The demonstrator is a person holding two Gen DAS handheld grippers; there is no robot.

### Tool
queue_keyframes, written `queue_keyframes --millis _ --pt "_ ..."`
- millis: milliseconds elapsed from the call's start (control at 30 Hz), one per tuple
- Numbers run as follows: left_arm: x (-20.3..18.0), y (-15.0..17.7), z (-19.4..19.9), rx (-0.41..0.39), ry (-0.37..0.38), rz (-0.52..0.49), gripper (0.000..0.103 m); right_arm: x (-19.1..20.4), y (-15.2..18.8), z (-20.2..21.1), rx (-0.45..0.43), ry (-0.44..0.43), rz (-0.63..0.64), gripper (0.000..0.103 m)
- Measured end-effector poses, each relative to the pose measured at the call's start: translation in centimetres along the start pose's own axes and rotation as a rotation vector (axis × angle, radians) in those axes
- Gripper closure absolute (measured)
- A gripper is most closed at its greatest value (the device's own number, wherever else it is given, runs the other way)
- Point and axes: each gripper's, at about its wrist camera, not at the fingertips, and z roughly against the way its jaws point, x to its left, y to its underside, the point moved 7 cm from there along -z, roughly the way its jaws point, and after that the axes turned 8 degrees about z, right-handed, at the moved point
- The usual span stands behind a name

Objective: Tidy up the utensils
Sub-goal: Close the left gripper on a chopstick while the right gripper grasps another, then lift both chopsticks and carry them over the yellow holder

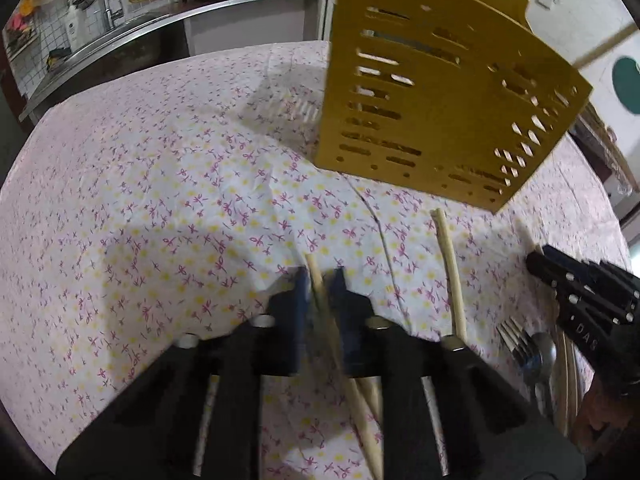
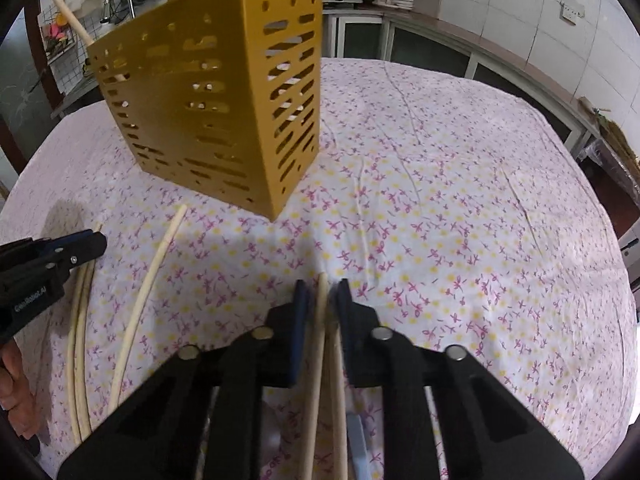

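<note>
A yellow slotted utensil holder [image 1: 440, 100] [image 2: 208, 100] stands on the floral tablecloth, with chopsticks [image 2: 68, 12] poking out of its top. My left gripper [image 1: 320, 276] is shut on a pale wooden chopstick [image 1: 320, 300] that runs back under the fingers. My right gripper [image 2: 322, 286] is shut on another chopstick [image 2: 318, 340], and a second stick lies close beside it. Each gripper shows in the other's view: the right one [image 1: 536, 260] at the right edge, the left one [image 2: 100, 240] at the left edge.
Loose chopsticks lie on the cloth [image 1: 450, 272] [image 2: 140, 300] [image 2: 78, 340]. A fork [image 1: 514, 340] and a spoon [image 1: 544, 354] rest near the right gripper. A grey-blue handle [image 2: 356, 440] lies under my right gripper. Kitchen counters and a sink stand behind the table.
</note>
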Motion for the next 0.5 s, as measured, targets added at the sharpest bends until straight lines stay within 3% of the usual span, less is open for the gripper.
queue_keyframes --millis 200,333,500 --pt "0.1 0.3 1.1 0.005 0.035 0.007 0.099 -0.2 0.1 0.7 0.001 -0.045 -0.019 0.097" --pt "0.7 0.6 2.7 -0.016 0.033 0.001 0.099 -0.1 0.1 1.7 -0.023 -0.08 -0.032 0.097" --pt "1.1 0.6 4.8 -0.048 0.086 0.029 0.099 -0.2 -0.6 3.8 -0.084 -0.126 -0.057 0.097"
